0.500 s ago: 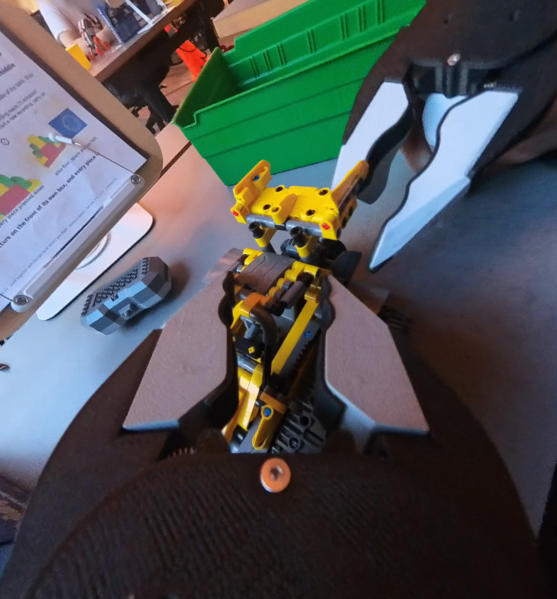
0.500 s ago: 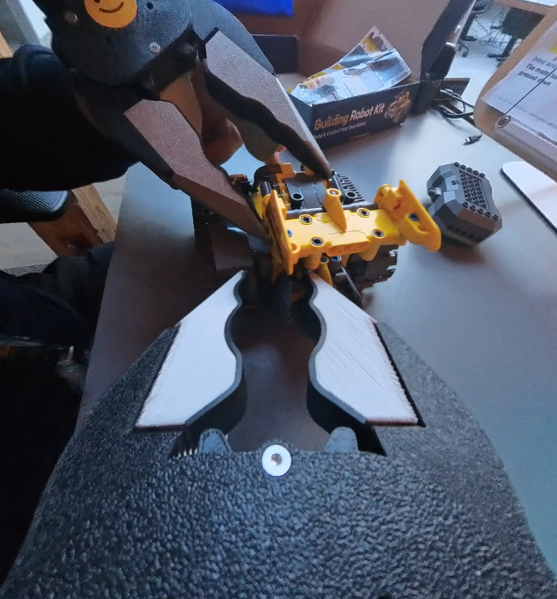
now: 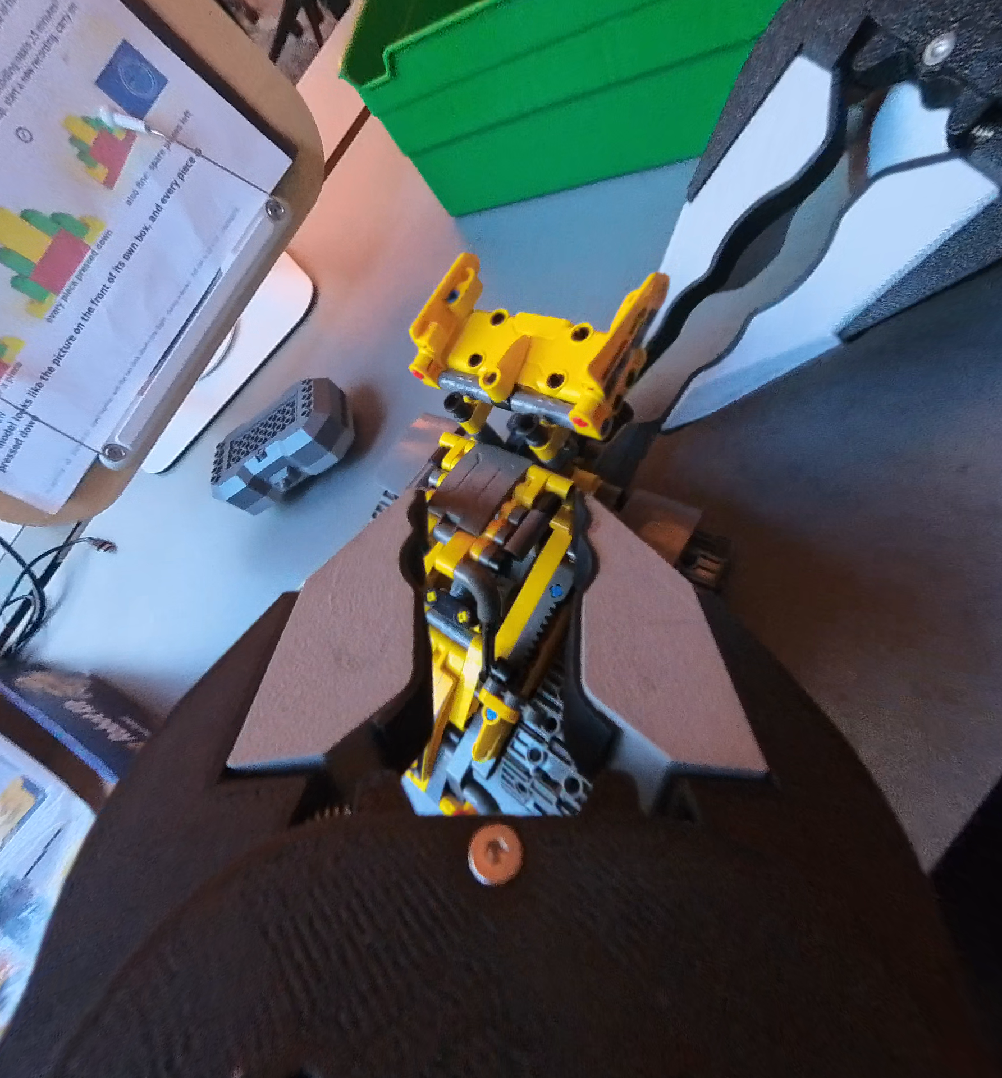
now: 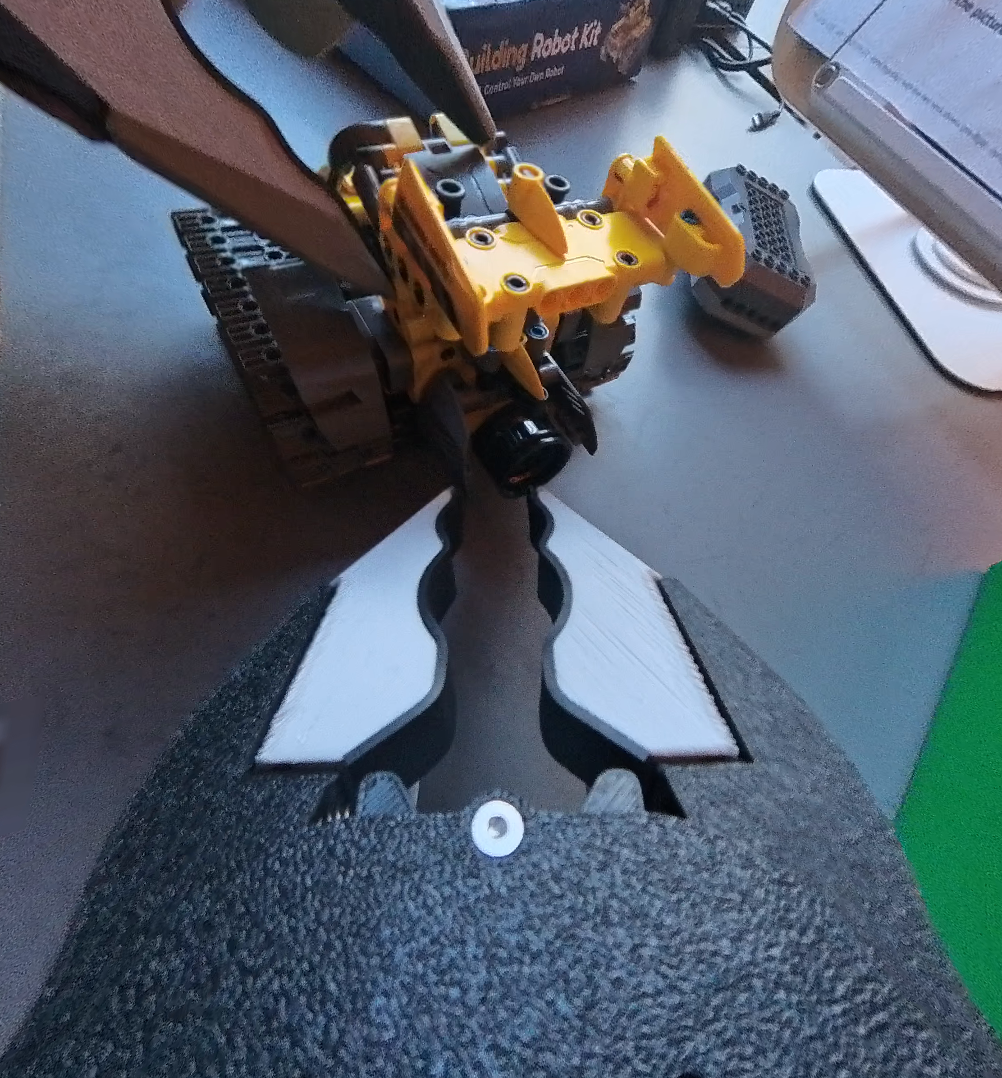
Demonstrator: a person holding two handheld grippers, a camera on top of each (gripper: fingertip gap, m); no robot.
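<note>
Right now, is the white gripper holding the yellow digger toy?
No. The right gripper is open and empty, just short of the yellow model; the left gripper clamps it.

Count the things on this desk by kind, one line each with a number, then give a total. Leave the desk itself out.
Grippers: 2, the left gripper and the right gripper
Brick-built models: 1, the yellow tracked model
Loose grey brick parts: 1, the grey block
Green bins: 1
Printed kit boxes: 1
Instruction boards on stands: 1
Total: 7

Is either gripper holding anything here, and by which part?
The left gripper clamps the yellow brick-built tracked vehicle around its upper body, behind the bucket. The right gripper is open and holds nothing.
</note>
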